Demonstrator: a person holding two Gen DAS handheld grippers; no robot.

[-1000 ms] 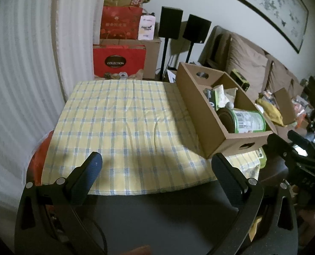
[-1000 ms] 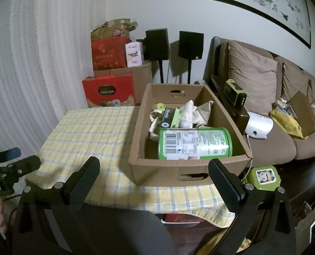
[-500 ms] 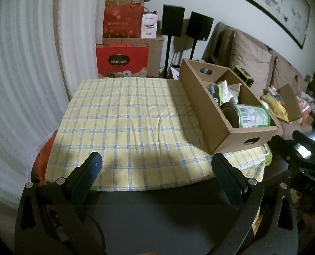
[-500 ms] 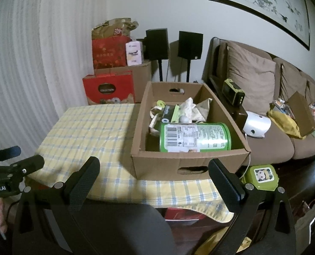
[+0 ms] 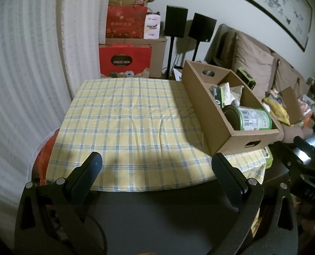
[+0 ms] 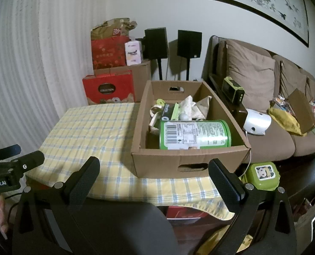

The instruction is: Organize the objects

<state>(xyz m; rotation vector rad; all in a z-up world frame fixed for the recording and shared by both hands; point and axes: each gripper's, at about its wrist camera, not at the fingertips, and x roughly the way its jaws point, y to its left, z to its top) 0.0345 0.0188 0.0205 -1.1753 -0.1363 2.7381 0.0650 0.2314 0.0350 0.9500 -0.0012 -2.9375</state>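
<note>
A cardboard box (image 6: 189, 165) sits on the tabletop (image 5: 123, 114), which is covered by a yellow-and-blue checked cloth; the box is the landmark here, standing at the right part of the cloth with its near wall close to the tabletop's front edge. Inside the box, against the near wall, a green can (image 6: 194, 135) lies on its side with the barcode label facing up. Behind the can in the box are a dark-and-green carton (image 6: 168, 111), a small white ball (image 6: 183, 117) and crumpled pale paper (image 6: 194, 106). The cloth to the left of the box is bare. The left gripper (image 5: 156, 163) hangs in front of the tabletop's near edge, left of the box, its fingers (image 5: 89, 170) spread wide with nothing between them. The right gripper (image 6: 154, 167) hangs just in front of the box's near wall, its fingers (image 6: 223, 178) likewise spread wide and holding nothing. Below the box's near right corner, off the tabletop, sits a green lidded container (image 6: 261, 176) with a panda picture. Behind the box stand two black speakers (image 6: 189, 43) on poles, left of them red gift boxes (image 6: 108, 89) stacked against the wall, and to the right of the box a brown sofa (image 6: 264, 110) with cushions.
</note>
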